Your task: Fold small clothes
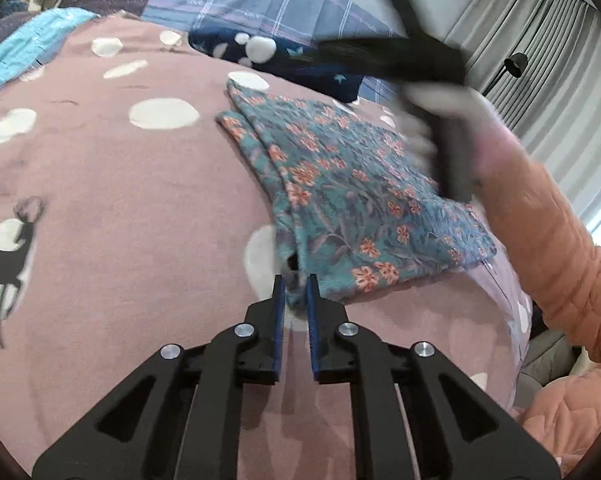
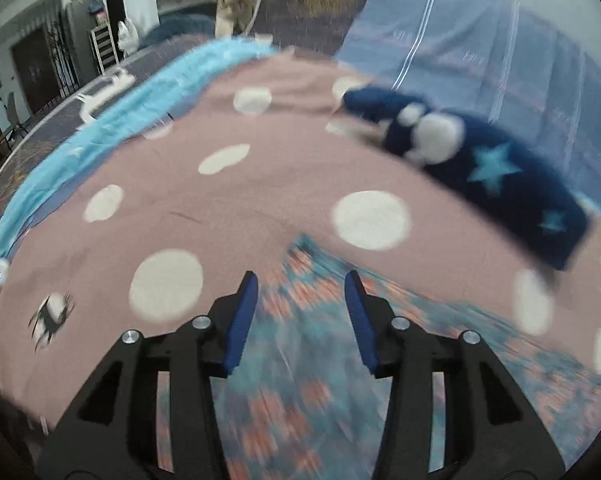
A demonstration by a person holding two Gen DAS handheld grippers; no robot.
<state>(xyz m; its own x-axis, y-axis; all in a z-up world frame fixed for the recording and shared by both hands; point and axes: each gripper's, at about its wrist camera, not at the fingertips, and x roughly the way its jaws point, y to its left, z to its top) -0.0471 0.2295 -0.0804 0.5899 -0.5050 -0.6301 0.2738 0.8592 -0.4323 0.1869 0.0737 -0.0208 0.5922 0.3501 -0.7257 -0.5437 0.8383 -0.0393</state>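
A teal floral garment (image 1: 352, 184) with orange flowers lies folded on the pink spotted bedspread (image 1: 120, 208). My left gripper (image 1: 295, 286) is nearly closed and pinches the garment's near corner between its blue pads. My right gripper, blurred and dark (image 1: 428, 64), hovers above the garment's far right side in the left wrist view. In the right wrist view the right gripper (image 2: 302, 280) is open and empty, just above the blurred floral garment (image 2: 300, 340).
A navy blanket with stars and white paw print (image 2: 492, 176) lies beyond the garment. A light blue cloth (image 2: 132, 96) borders the bedspread (image 2: 260, 208) at left. Plaid bedding (image 1: 268, 0) lies behind. Grey curtains (image 1: 540, 52) hang at right. The orange quilted sleeve (image 1: 548, 240) crosses at right.
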